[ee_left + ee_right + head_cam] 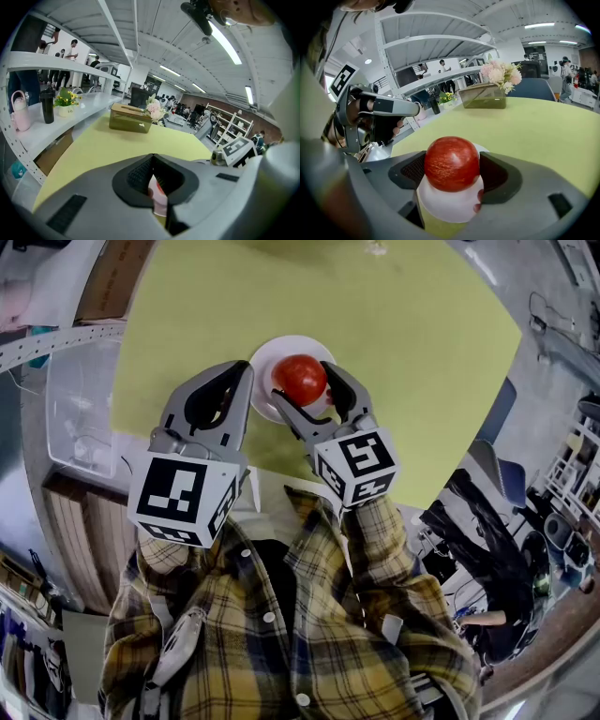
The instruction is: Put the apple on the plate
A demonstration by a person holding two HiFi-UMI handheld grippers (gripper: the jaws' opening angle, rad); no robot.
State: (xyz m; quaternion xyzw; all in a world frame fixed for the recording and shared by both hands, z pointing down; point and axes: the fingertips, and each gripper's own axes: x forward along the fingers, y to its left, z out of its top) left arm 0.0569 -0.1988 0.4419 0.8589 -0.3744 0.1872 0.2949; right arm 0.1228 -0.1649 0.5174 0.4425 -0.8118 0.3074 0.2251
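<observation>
Nearest you, your left gripper [240, 373] hangs just left of the plate with its tongs pressed together on nothing, so it plays no part here. Your right gripper [307, 388] pinches the apple [451, 163] across its middle, roughly over the centre of the white plate [265, 354]. I cannot tell whether the fruit's underside touches the plate yet. That is the risk: if you spread the tongs while the apple hangs clear of the plate, I judge it will drop, and being round it could bounce or roll over the shallow rim onto the yellow-green table [412, 343]. Pulling back with one pad dragging on the skin could also nudge the fruit or slide the plate, which looks light. The plate holds nothing else. Off the table's left edge, a clear bin [80, 404] holds a few pale items that I cannot make out. At the far end stands a brown box [483, 96] with pink flowers [501, 72] at it; whether they sit inside it is unclear.
</observation>
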